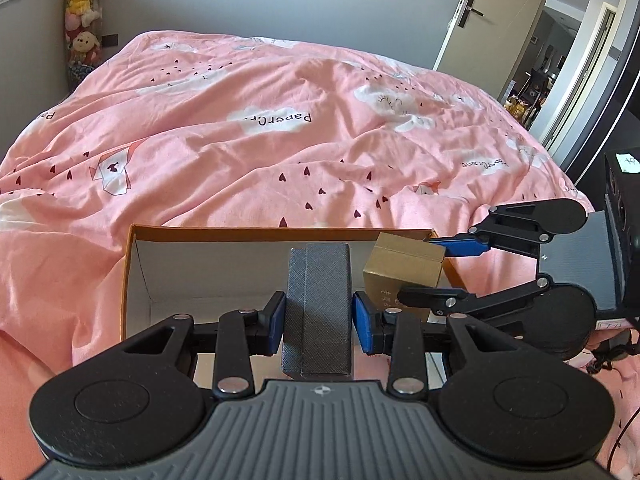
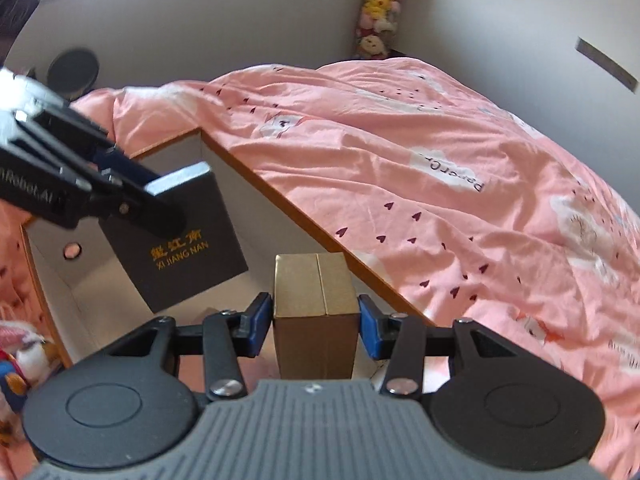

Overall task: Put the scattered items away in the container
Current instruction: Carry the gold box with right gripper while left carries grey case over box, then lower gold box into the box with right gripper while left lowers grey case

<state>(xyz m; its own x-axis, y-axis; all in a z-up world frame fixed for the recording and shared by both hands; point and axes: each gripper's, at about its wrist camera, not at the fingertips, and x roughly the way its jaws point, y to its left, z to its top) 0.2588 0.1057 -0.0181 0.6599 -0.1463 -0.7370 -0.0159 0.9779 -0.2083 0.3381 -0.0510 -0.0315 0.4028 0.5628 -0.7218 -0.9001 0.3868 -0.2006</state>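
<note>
My left gripper is shut on a dark grey textured box and holds it over the open orange-rimmed cardboard container on the bed. My right gripper is shut on a small gold cardboard box, held at the container's right end. The gold box and the right gripper also show in the left wrist view. The dark box with gold lettering and the left gripper's fingers show in the right wrist view. The container's white inside shows no other item.
A rumpled pink duvet covers the bed around the container. Plush toys are stacked in the far corner. An open door is at the right. A plush toy lies left of the container.
</note>
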